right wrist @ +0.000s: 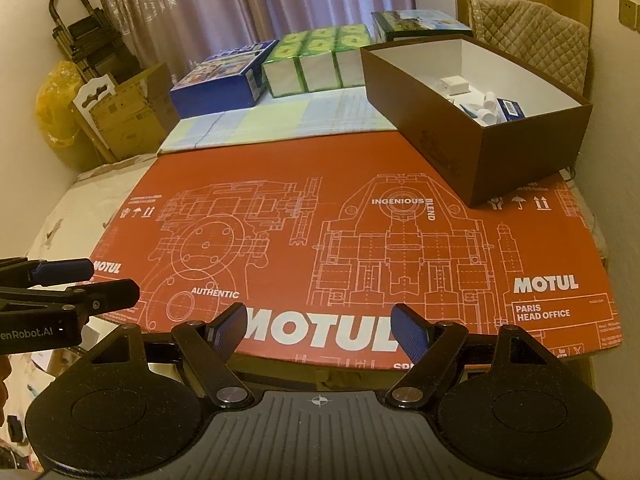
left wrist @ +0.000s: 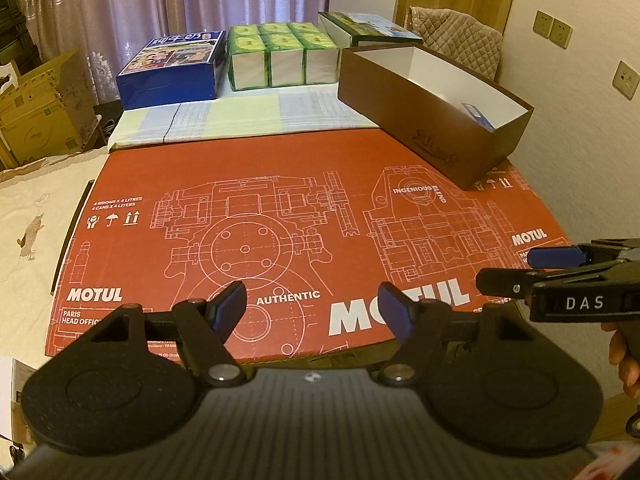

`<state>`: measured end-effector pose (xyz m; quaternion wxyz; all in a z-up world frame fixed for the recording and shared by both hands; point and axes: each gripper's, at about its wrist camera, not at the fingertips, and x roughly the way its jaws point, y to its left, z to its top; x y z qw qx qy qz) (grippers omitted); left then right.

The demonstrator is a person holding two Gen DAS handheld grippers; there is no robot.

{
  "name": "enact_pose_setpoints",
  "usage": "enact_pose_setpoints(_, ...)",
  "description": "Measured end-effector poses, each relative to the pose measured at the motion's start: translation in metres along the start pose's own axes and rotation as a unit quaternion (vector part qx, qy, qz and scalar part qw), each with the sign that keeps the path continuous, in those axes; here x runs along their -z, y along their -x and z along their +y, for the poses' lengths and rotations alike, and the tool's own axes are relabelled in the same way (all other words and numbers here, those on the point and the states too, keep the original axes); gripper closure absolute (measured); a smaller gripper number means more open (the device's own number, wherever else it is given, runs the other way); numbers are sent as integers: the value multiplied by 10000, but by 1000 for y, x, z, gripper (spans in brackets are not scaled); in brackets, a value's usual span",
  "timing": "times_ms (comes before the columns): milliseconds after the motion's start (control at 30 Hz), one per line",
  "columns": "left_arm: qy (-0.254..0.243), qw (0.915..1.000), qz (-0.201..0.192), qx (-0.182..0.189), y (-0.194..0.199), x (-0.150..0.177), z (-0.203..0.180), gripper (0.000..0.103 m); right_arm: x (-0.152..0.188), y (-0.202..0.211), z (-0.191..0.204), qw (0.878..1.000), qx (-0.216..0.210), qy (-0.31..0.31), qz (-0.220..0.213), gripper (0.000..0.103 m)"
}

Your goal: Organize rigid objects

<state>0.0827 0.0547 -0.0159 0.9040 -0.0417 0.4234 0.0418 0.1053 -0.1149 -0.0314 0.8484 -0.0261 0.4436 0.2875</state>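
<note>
An open brown box [right wrist: 516, 160] with a white inside stands on the far right corner of a red printed cardboard sheet [right wrist: 320, 220]. In it lie small white pieces [right wrist: 456, 84], white bottles [right wrist: 486, 110] and a blue-and-white packet [right wrist: 510, 109]. In the left wrist view the brown box [left wrist: 432, 136] shows only a blue corner [left wrist: 476, 114] of its contents. My left gripper [left wrist: 312, 304] hovers open over the sheet's near edge, nothing between its blue pads. My right gripper [right wrist: 319, 322] is open beside it, also empty. Each gripper shows in the other's view: right gripper [left wrist: 510, 270], left gripper [right wrist: 108, 278].
Behind the red sheet [left wrist: 280, 208], on a checked cloth [left wrist: 240, 116], stand a blue box [left wrist: 172, 72], a block of green tissue packs [left wrist: 280, 56] and a picture-printed box [left wrist: 368, 28]. Cardboard cartons [left wrist: 36, 112] stand at the left, a quilted chair back [left wrist: 460, 36] at the right.
</note>
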Motion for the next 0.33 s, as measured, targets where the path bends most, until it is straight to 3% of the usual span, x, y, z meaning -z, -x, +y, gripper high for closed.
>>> enact_pose_setpoints(333, -16, 10000, 30, 40, -4, -3, -2, 34, -1, -2, -3, 10000, 23, -20, 29, 27)
